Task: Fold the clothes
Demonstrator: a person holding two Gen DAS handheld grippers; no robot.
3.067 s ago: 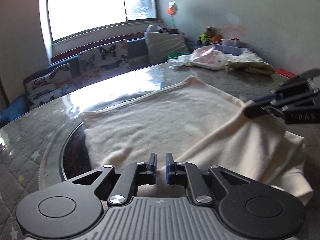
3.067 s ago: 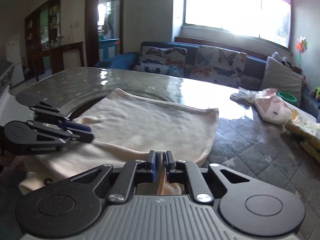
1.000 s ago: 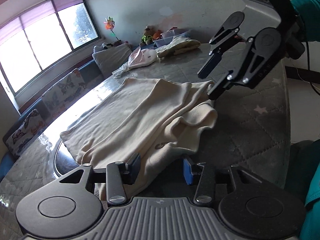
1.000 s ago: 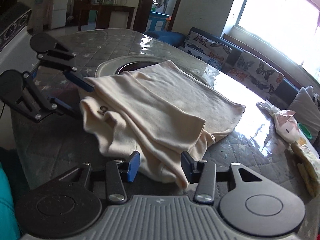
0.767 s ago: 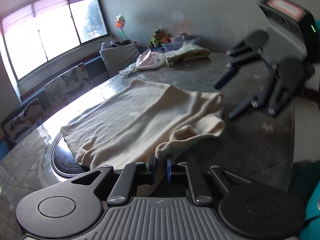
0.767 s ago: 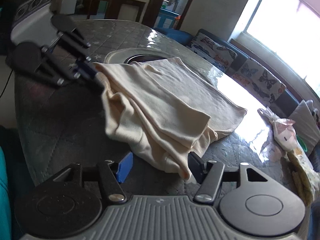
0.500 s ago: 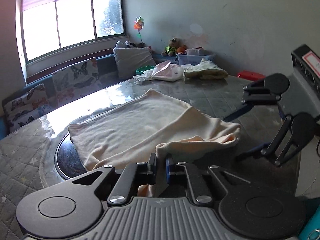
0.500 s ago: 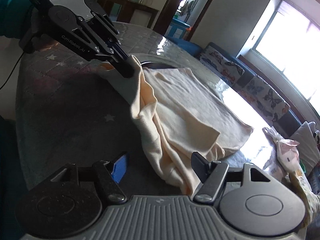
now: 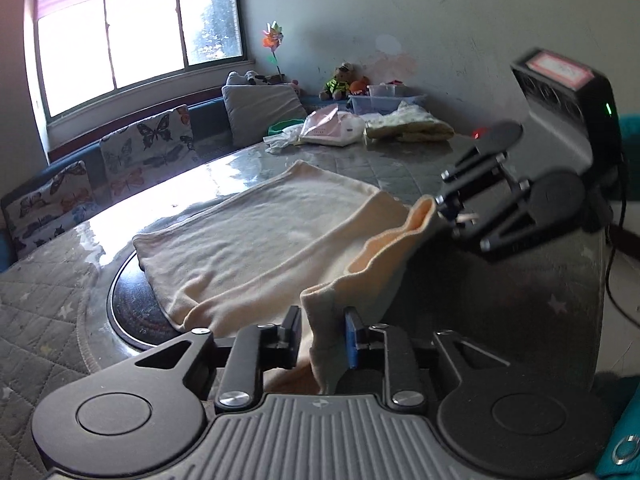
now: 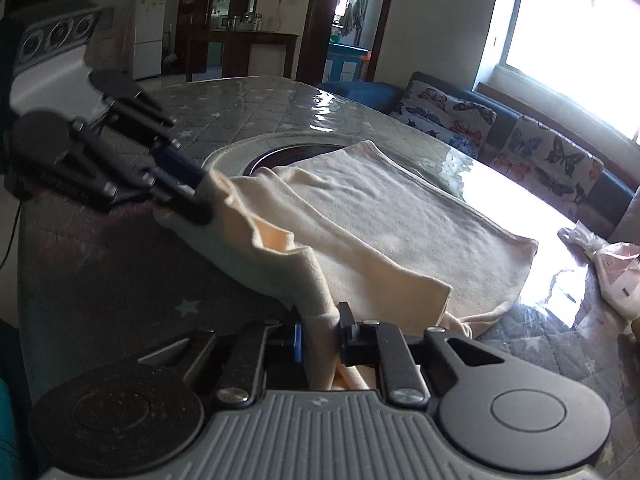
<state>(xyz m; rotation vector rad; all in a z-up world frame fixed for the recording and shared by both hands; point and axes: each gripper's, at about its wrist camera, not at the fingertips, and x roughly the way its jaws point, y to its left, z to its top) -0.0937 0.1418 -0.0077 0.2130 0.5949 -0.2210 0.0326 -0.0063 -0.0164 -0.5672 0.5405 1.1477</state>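
Note:
A cream garment (image 9: 256, 240) lies partly folded on the round grey quilted table (image 9: 44, 312); it also shows in the right wrist view (image 10: 400, 224). My left gripper (image 9: 323, 336) is shut on a bunched near edge of the garment and holds it above the table. My right gripper (image 10: 320, 336) is shut on the other end of that same edge. The edge hangs slack between the two grippers. The right gripper shows at the right of the left wrist view (image 9: 448, 210), and the left gripper at the left of the right wrist view (image 10: 192, 196).
A dark round inset (image 9: 132, 312) sits in the table under the garment. A pink bag (image 9: 332, 130) and a folded quilted cloth (image 9: 408, 126) lie at the far table edge. A sofa with butterfly cushions (image 9: 144, 148) stands under the window.
Both grippers opened and dropped the fold. The left then shut on the near edge and lifted it. The right, open half a second ago, is now shut on the same edge.

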